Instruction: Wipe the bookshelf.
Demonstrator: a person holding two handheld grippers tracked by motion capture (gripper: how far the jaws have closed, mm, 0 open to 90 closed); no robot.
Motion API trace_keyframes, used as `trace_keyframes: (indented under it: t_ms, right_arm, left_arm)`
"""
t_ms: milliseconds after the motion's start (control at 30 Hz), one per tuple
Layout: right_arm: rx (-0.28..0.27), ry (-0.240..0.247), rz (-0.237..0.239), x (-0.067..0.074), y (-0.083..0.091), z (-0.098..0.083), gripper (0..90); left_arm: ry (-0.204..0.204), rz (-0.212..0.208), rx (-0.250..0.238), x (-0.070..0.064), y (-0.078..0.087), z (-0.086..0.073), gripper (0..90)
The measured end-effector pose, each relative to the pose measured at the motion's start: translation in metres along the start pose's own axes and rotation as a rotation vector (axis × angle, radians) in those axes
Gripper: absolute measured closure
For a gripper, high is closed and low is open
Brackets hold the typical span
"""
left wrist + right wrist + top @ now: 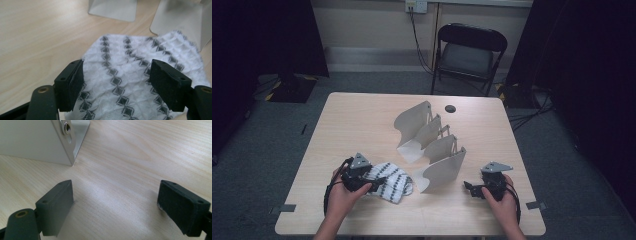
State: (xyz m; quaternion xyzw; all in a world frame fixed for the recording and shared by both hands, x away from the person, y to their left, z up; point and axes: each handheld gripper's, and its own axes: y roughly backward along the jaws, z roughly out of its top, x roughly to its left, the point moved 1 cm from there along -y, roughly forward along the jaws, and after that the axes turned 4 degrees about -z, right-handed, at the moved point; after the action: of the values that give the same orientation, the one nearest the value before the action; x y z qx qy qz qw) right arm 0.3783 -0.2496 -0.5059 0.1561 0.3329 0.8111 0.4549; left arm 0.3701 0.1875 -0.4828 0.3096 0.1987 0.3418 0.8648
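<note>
Cloth [389, 181]: lying crumpled on the near left part of the table [362, 125], white with dark diamond rows, just beside the near end of the rack [432, 145].
Left gripper [374, 181]: resting low over the cloth, held in the left hand [343, 196]; in the left gripper view [116, 75], jaws standing apart with the cloth spreading between and under them, pads not pressing on the fabric.
Right gripper [469, 187]: sitting at the near right of the table in the right hand [502, 202], pointing toward the rack; in the right gripper view [115, 202], jaws standing wide apart over bare wood, gripping nothing.
Rack: standing mid-table as a row of pale curved plates, running diagonally; one plate corner [45, 142] showing ahead of the right gripper's jaws, apart from them.
Surroundings: black chair [469, 52] standing beyond the far edge; small dark disc [450, 108] lying near the far side.
</note>
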Motion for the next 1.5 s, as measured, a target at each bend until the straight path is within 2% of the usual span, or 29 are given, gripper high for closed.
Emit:
trace_keyframes:
  t_ms: [133,167,200,433,467,567,600,700,800,900,933,967,1133,1200,1267,1333,1500]
  right_arm:
    - [-0.002,0.000,-0.001,0.000,0.000,0.000,12.7]
    - [-0.001,-0.001,-0.002,0.000,0.000,0.000,12.7]
    - [-0.001,-0.001,-0.002,0.000,0.000,0.000,12.7]
    - [-0.001,-0.008,-0.008,0.002,0.001,-0.001,12.7]
    - [-0.001,-0.007,-0.007,0.002,0.001,-0.001,12.7]
    - [0.000,-0.008,-0.008,0.003,0.002,-0.002,12.7]
    - [-0.002,-0.006,-0.007,0.004,0.003,-0.002,12.7]
    - [0.001,-0.008,-0.008,0.004,0.003,-0.003,12.7]
    - [0.001,-0.010,-0.010,0.005,0.004,-0.003,12.7]
    - [0.001,-0.007,-0.007,0.006,0.005,-0.004,12.7]
    - [0.001,-0.005,-0.004,0.006,0.005,-0.005,12.7]
    - [0.001,-0.004,-0.001,0.006,0.006,-0.005,12.7]
    - [-0.003,0.004,0.013,0.008,0.010,-0.008,12.8]
    - [0.007,-0.006,0.012,0.009,0.012,-0.009,13.3]
    - [0.014,-0.022,0.033,0.011,0.016,-0.009,13.4]
    - [-0.002,-0.012,0.057,0.014,0.022,-0.008,13.4]
    - [-0.029,-0.001,0.072,0.023,0.033,-0.003,13.6]
  left_arm:
    - [-0.009,-0.028,0.019,-0.008,-0.005,-0.006,25.7]
    - [0.008,-0.037,0.014,-0.012,-0.006,-0.007,25.7]
    - [-0.004,-0.044,0.023,-0.014,-0.005,-0.008,25.7]
    - [-0.029,-0.093,0.039,-0.046,-0.004,-0.015,25.2]
    - [-0.016,-0.101,0.041,-0.051,-0.004,-0.015,24.4]
    - [-0.032,-0.154,0.049,-0.063,-0.004,-0.014,24.2]
    - [-0.041,-0.160,0.051,-0.065,-0.004,-0.013,24.8]
    - [-0.067,-0.153,0.022,-0.062,-0.001,-0.007,24.9]
    - [-0.063,-0.141,-0.019,-0.052,0.002,0.001,24.8]
    - [-0.054,-0.140,0.006,-0.041,-0.002,0.004,27.0]
    - [-0.046,-0.146,0.023,-0.041,-0.005,0.002,31.3]
    - [-0.026,-0.168,0.025,-0.042,-0.008,0.001,35.8]
    - [-0.033,-0.246,0.048,-0.060,-0.019,-0.004,38.5]
    - [-0.050,-0.252,0.048,-0.069,-0.021,-0.003,38.4]
    - [-0.053,-0.263,0.047,-0.076,-0.025,-0.002,38.3]
    - [-0.067,-0.271,0.048,-0.083,-0.029,0.000,37.6]
    - [-0.091,-0.283,0.049,-0.092,-0.039,0.003,35.9]
